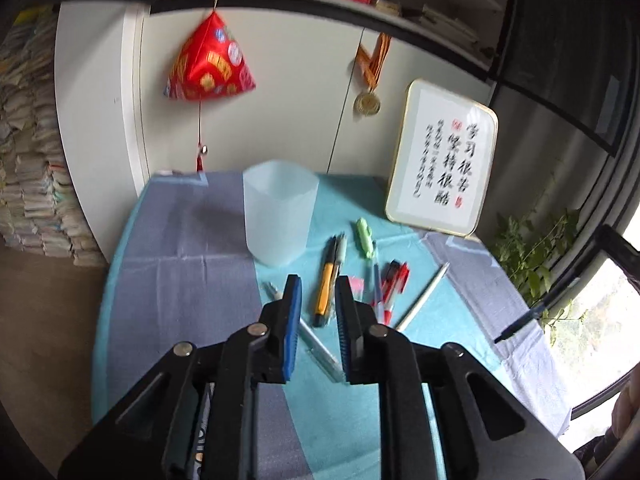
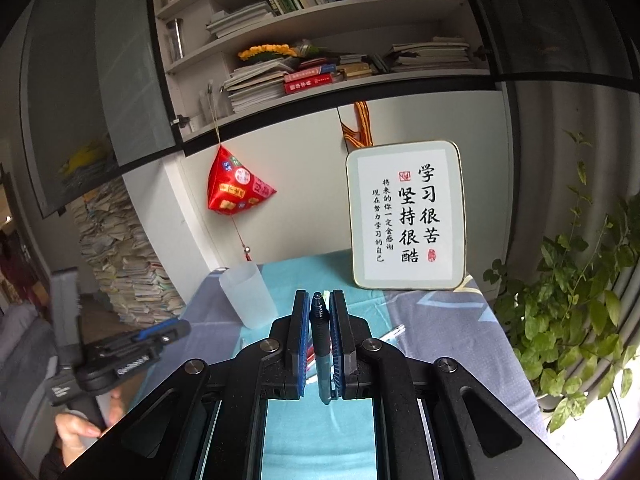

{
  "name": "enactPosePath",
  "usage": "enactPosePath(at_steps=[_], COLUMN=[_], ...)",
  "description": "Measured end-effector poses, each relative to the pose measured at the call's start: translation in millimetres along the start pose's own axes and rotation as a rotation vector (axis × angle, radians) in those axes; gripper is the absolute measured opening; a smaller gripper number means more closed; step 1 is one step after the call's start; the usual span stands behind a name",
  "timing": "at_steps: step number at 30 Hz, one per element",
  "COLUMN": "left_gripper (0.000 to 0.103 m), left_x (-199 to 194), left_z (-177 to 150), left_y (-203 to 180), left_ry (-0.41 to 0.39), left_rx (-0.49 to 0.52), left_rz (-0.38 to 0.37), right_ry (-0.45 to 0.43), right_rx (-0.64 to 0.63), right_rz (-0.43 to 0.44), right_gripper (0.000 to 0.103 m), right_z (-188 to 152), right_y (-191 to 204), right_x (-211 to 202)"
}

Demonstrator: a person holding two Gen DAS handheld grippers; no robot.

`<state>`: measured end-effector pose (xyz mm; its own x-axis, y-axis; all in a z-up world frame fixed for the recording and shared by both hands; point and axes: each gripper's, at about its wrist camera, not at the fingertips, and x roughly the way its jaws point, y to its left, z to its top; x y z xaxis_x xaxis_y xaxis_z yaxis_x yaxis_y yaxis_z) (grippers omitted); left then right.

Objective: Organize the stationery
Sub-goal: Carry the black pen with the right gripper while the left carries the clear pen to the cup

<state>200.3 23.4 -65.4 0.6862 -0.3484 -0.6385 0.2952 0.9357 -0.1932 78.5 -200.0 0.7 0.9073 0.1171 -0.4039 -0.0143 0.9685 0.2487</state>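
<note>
A frosted plastic cup [image 1: 280, 212] stands upright on the table; it also shows in the right wrist view [image 2: 248, 294]. Several pens lie right of it: a yellow-black pen [image 1: 326, 288], a green marker [image 1: 365, 237], red pens [image 1: 394, 280], a silver pen [image 1: 424, 296] and a clear pen [image 1: 320, 348]. My left gripper [image 1: 317, 286] is open and empty above the pens. My right gripper [image 2: 320, 300] is shut on a dark blue pen [image 2: 321, 332], held above the table; the pen also shows at the right of the left wrist view [image 1: 536, 312].
A framed calligraphy board [image 2: 408, 216] leans on the wall at the back of the table. A red pyramid ornament [image 1: 208, 64] hangs from the shelf. A plant [image 2: 568, 312] stands at the right. Paper stacks [image 2: 120, 256] are piled at the left.
</note>
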Motion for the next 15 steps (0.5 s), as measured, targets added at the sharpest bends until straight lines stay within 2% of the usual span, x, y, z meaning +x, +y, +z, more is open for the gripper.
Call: enactPosePath(at_steps=[3,7,9,12,15], left_gripper=[0.015,0.014,0.014,0.015,0.016], left_x=[43.3,78.6,87.5,98.9,111.3], left_z=[3.2,10.2,12.9,13.5,12.4], left_y=[15.9,33.0,32.2,26.6,28.4], left_ry=[0.128,0.217,0.240,0.247,0.273], left_rx=[-0.105,-0.261,-0.272,-0.242,-0.247], left_rz=[-0.043,-0.001,0.003,0.093,0.119], right_ry=[0.012,0.010,0.010,0.016,0.020], right_rx=[0.011,0.020,0.026,0.041,0.050], right_rz=[0.001,0.000,0.002,0.009,0.015], right_gripper=[0.011,0.011,0.011,0.011,0.011], right_z=[-3.5,-2.1,-2.3,-3.6,-6.2], right_y=[-3.6,-9.1,-11.7,-16.3,-17.6], right_x=[1.9,3.3,4.1,6.5,6.8])
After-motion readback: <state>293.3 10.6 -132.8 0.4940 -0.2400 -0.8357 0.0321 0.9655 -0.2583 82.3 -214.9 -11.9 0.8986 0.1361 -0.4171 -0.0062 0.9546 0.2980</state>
